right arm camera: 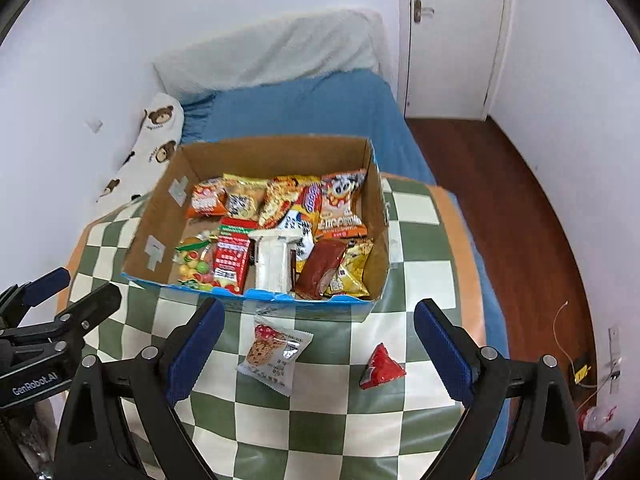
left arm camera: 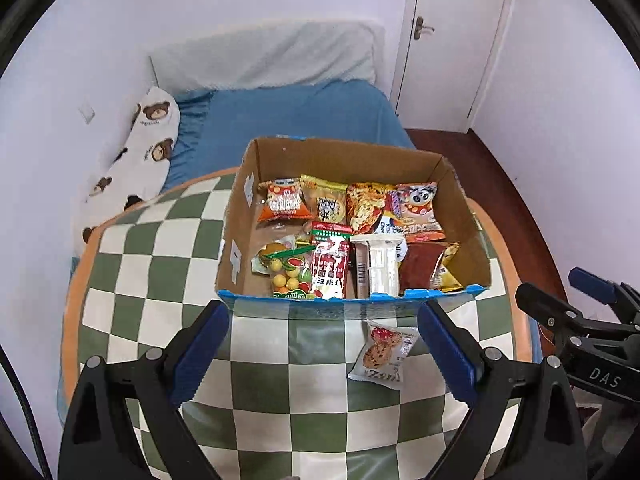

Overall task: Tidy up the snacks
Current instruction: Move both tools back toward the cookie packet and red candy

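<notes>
A cardboard box [left arm camera: 466, 216] [right arm camera: 164, 204] with a blue front rim stands on the green-checked table, packed with several snack packets. In front of it lies a clear cookie packet [left arm camera: 385, 354] [right arm camera: 274, 354]. A small red triangular packet [right arm camera: 381, 367] lies to its right, seen only in the right wrist view. My left gripper [left arm camera: 322, 350] is open above the cloth, the cookie packet between its blue pads [left arm camera: 202, 354] nearer the right one. My right gripper [right arm camera: 316, 350] is open too, with both loose packets between its fingers' span, untouched.
The round table [left arm camera: 120, 280] [right arm camera: 420, 264] has an orange rim. Behind it is a bed with a blue sheet [left arm camera: 296, 116], a bear-print pillow [left arm camera: 148, 136] and a white wall. A door [right arm camera: 452, 36] and wooden floor [right arm camera: 520, 216] lie to the right.
</notes>
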A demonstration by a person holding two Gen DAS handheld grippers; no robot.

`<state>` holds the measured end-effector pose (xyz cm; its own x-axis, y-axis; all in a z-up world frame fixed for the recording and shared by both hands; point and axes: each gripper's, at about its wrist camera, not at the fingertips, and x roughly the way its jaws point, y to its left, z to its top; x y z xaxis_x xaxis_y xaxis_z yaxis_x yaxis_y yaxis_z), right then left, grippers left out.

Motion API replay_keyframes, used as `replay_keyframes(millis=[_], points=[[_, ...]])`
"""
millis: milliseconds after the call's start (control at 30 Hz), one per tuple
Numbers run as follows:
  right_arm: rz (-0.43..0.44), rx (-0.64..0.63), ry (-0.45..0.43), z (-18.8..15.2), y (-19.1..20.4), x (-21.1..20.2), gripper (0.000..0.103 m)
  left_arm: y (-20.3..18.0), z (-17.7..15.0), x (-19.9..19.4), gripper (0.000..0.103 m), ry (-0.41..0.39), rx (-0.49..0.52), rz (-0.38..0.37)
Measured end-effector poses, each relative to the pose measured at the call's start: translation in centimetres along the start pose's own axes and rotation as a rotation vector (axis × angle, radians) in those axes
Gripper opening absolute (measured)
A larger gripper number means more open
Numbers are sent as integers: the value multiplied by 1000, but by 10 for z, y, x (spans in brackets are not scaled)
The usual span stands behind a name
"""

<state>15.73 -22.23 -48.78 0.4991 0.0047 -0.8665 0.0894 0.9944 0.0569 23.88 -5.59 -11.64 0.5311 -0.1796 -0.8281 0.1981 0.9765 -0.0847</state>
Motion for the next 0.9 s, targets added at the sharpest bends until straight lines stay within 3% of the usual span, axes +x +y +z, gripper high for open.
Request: replay_keyframes(millis=[300, 567, 733, 767, 900], points=[[-5, -25, -107, -9, 9, -53, 99, -7, -12, -39, 97, -67, 11, 6], [36, -8, -121, -15, 8, -70, 99, -10, -15, -53, 97, -99, -1, 21], [51, 21, -104, -18, -3, -60, 101, -12, -14, -46, 97, -91, -15, 16], [51, 34, -92, -19, -7, -55, 101, -13, -15, -41, 102, -81, -13, 7], [42, 99, -31, -26, -32, -27, 101, -19, -18, -9, 103, -26, 5, 9]])
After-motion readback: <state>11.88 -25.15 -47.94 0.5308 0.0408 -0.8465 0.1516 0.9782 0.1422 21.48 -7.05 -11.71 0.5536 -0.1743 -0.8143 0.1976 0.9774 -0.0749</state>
